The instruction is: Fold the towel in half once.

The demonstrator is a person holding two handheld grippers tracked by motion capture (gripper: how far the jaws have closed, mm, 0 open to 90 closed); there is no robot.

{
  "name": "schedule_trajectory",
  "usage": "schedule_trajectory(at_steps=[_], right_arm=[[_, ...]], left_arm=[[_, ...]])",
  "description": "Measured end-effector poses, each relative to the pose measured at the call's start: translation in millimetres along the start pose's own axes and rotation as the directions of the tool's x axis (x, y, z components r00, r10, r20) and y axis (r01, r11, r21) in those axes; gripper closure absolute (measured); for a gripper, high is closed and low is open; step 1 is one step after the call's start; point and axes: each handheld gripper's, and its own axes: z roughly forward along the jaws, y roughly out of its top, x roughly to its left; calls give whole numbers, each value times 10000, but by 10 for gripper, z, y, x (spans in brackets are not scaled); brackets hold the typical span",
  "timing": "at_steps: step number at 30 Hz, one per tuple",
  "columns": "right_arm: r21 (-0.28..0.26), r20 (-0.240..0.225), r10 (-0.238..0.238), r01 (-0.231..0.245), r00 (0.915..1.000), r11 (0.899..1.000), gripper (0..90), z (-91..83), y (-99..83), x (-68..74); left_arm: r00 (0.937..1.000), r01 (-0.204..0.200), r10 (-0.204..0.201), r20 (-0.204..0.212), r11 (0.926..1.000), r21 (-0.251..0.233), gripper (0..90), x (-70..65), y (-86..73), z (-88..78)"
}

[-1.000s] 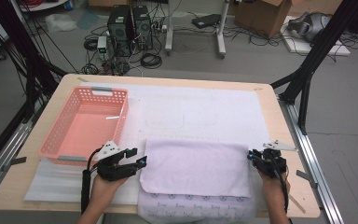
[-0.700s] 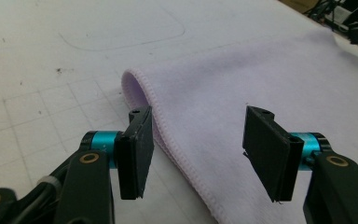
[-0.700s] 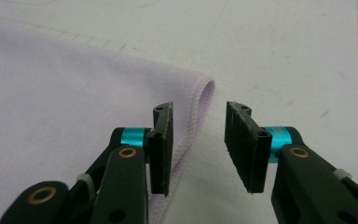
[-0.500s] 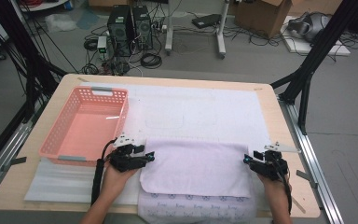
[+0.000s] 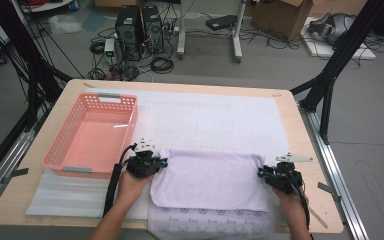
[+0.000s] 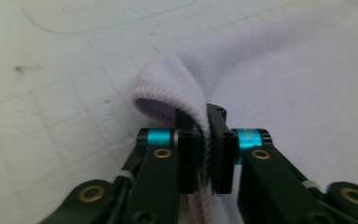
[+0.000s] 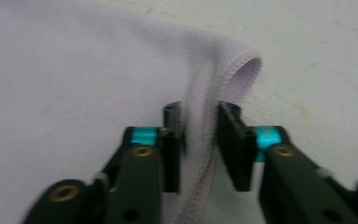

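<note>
Left gripper [image 6: 205, 154]: your jaws have just been closing and now pinch the hemmed edge of the lilac towel [image 5: 210, 180] — the fabric is squeezed flat between the pads, with a small loop of hem bulging up beyond them.
Right gripper [image 7: 200, 149]: your jaws have just been closing too; a fold of the towel's stitched edge stands between them. The left pad touches the fold, but on the right side a sliver of gap seems to remain, so I cannot tell whether the pinch is firm.
Hands: in the high view your left gripper [image 5: 146, 162] sits at the towel's far left corner and your right gripper [image 5: 280, 176] at its far right corner, well apart, one at each end of the same edge.
Towel: it lies flat at the near middle of the table, on a white patterned mat [image 5: 215, 117], its near edge over a second printed cloth [image 5: 210, 222] that hangs toward you.
Basket: the pink basket [image 5: 62, 147] stands on the left of the table — just beside your left gripper.
Table: the wooden table [image 5: 305, 135] shows bare along its right rim.
</note>
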Motion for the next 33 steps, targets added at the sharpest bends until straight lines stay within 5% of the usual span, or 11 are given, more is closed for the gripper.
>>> schedule_trajectory(at_steps=[5, 12, 24, 27, 33], right_arm=[[227, -34, -262, 263, 9997, 9994, 836, 2, 37, 48], [-557, 80, -379, 383, 9992, 9977, 846, -20, 171, 42], [-923, 468, -100, 143, 9989, 9956, 845, 146, 554, -148], [-952, 509, -57, 105, 9987, 9954, 845, 234, 702, -214], [-949, 681, -32, 97, 9977, 9954, 844, 416, 994, -293]], left_arm=[[9982, 554, -553, -212, 9985, 32, 859, -10, 24, 8], [9953, 889, -905, -337, 9950, -458, 864, 54, 104, 6], [9912, 1028, -1107, -728, 9892, -1042, 862, 284, 715, 101], [9865, 1377, -1477, -706, 9818, -1306, 862, 387, 821, 154], [9839, 1207, -1352, -1169, 9850, -1234, 861, 520, 984, 270]])
